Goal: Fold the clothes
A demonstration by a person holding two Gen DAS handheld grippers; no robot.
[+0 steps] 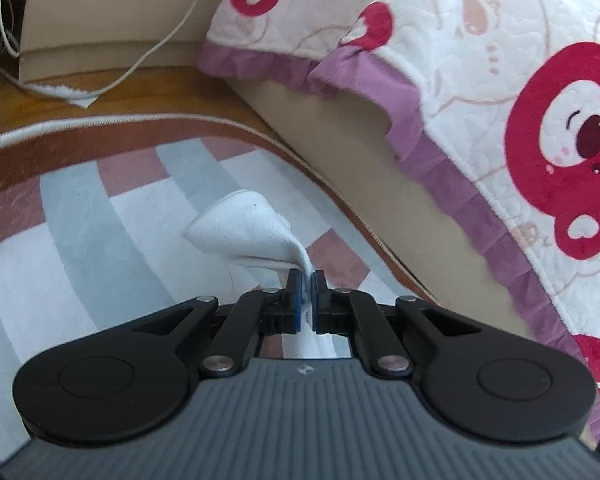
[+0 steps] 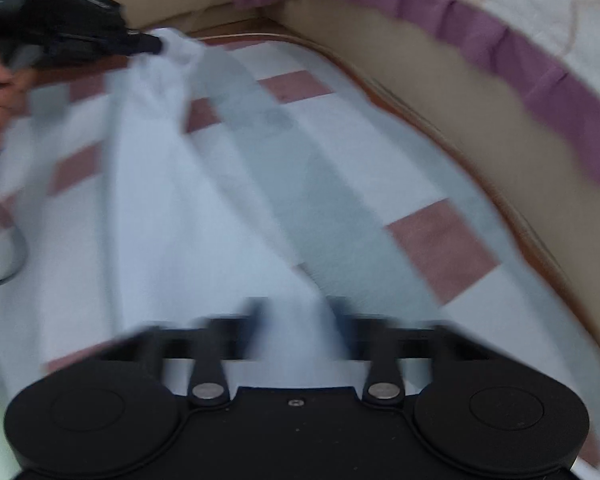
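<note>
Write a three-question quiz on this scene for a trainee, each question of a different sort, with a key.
1. True or false: the left tongs are shut on a white cloth.
2. What colour is the bedspread frill? A green, B purple, C black.
3. In a few words: what lies beneath the hanging cloth?

Key
1. True: the cloth is pinched between the pads.
2. B.
3. A checked rug in grey, white and dusty pink.
</note>
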